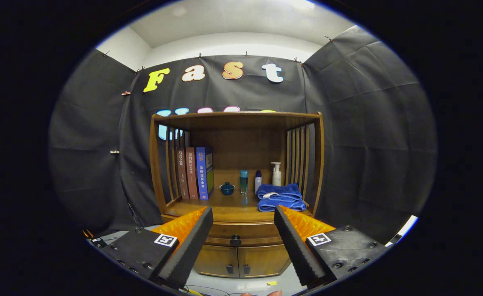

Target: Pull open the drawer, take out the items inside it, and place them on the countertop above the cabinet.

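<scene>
A wooden cabinet stands ahead, against the black cloth wall. Its drawer is closed, and its dark round knob shows between my two fingers, some way beyond them. Above the drawer lies the wooden countertop, under an open shelf frame. My gripper is open, with nothing between its black foam pads. The drawer's contents are hidden.
On the countertop stand three books at the left, a small dark lidded pot, a teal bottle, a blue-capped white bottle, a pump bottle and a folded blue towel. Two small doors sit below the drawer.
</scene>
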The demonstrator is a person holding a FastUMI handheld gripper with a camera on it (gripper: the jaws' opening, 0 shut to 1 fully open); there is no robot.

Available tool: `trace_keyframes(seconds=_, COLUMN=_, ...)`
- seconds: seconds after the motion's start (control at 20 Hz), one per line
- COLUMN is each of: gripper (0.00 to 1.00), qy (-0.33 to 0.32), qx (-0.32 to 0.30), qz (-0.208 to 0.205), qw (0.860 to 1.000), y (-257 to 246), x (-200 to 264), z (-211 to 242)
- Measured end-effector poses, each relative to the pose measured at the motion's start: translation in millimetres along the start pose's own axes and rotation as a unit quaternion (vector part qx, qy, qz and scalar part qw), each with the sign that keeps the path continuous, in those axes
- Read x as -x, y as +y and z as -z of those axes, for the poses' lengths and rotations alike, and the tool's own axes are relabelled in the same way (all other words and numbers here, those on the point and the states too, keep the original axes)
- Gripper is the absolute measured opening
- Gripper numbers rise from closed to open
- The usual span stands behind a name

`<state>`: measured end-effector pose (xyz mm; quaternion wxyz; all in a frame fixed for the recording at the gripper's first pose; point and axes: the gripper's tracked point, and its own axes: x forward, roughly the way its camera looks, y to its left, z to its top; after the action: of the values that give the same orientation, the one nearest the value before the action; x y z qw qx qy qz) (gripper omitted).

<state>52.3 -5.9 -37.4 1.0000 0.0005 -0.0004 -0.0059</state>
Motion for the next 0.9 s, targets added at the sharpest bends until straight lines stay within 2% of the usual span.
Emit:
trace_keyframes(seconds=0.3, gripper=0.99, qy=0.014, qx=-0.006, qz=-0.009, qw=1.000, y=11.1, x=-65.6, z=72.0)
trace_keyframes(seconds=0.65, gripper=0.99, qy=0.095, qx=0.007, qz=-0.002, qw=0.995, y=25.0, x=-143.2, z=178.7)
trace_keyframes(seconds=0.9, gripper=0.99, qy=0.152, qx=0.004, qz=0.002, qw=0.988, y=27.6, x=-177.6, z=239.9)
